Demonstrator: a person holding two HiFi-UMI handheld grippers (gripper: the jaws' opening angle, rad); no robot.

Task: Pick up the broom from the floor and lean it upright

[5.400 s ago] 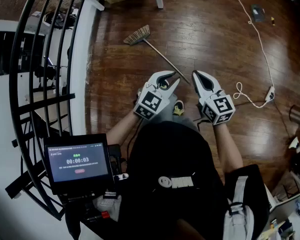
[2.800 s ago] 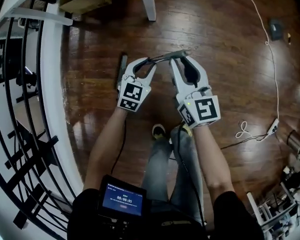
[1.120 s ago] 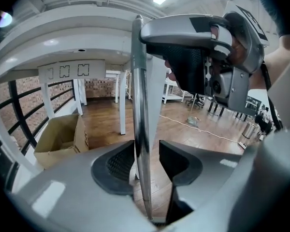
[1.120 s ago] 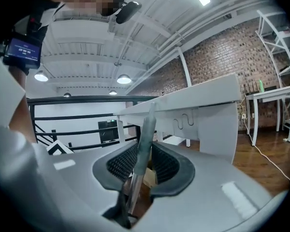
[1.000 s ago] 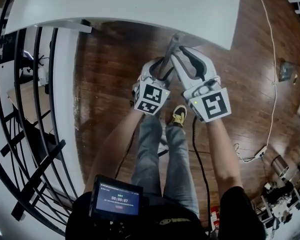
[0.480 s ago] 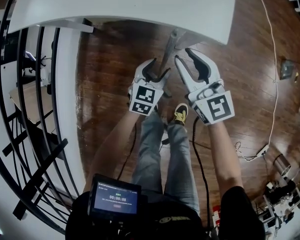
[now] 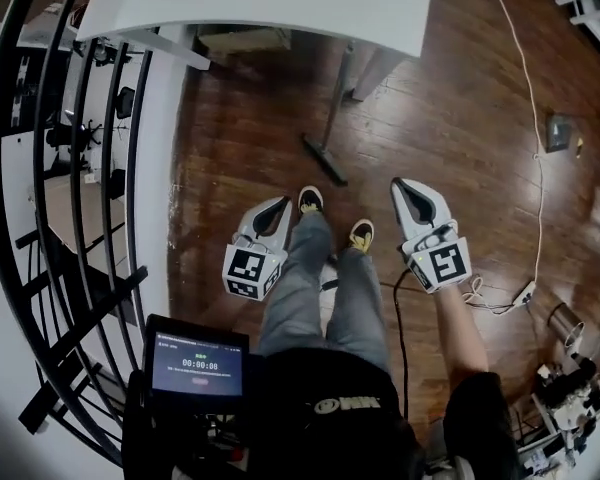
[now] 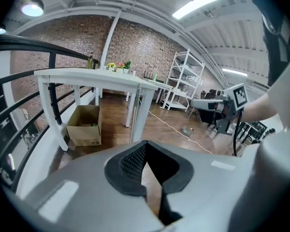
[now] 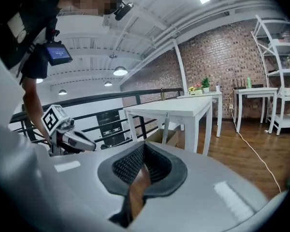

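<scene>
Wood floor (image 7: 460, 98), head view: broom (image 7: 332, 118) leans on table (image 7: 280, 3); own views show left hand-held gripper (image 8: 145, 146), right hand-held gripper (image 9: 144, 148) closed, empty.

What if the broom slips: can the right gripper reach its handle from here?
Probably yes: the right gripper, shut and empty, has only bare floor between it and the broom leaning on the table. Its jaws must open first.
</scene>
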